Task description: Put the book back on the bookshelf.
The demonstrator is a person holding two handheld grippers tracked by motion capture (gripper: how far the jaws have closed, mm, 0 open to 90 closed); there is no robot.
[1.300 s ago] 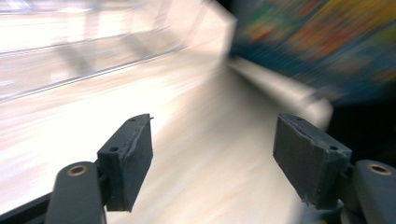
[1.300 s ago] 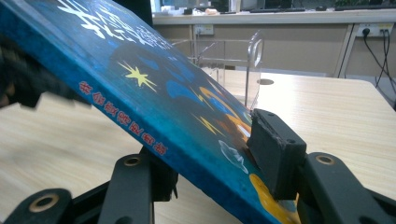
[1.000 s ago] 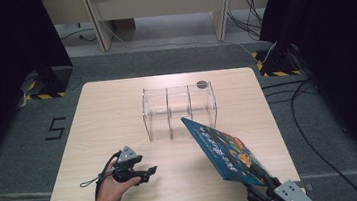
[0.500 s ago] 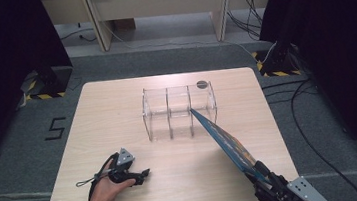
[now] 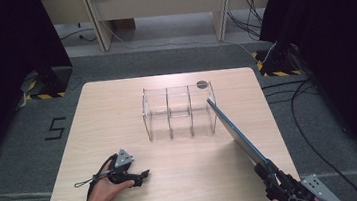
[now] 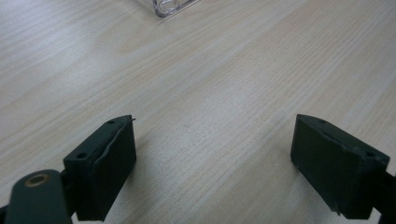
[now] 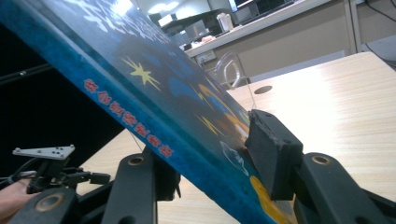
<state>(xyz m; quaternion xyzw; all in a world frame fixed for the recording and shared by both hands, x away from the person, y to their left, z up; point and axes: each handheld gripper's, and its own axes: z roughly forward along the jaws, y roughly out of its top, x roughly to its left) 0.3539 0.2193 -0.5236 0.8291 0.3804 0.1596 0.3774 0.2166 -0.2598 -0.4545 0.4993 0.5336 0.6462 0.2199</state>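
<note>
A blue book (image 5: 234, 131) with stars and red lettering on its cover (image 7: 154, 88) is clamped at its near end in my right gripper (image 5: 266, 167), which is shut on it at the table's front right. In the high view the book stands edge-on, and its far corner reaches the right end of a clear three-compartment organizer (image 5: 180, 113). In the right gripper view the pads (image 7: 267, 150) press on both covers. My left gripper (image 5: 142, 175) rests at the front left, and its jaws have just been opening. It stands open (image 6: 212, 154) over bare wood with nothing between its jaws.
The wooden table (image 5: 112, 107) has a round black hole (image 5: 202, 84) behind the organizer. A corner of the organizer (image 6: 169, 6) shows at the top of the left gripper view. Black curtains, floor cables and desks surround the table.
The book has turned from showing its cover to standing edge-on, and its far end has swung right toward the organizer's right end. The left hand has stayed in place.
</note>
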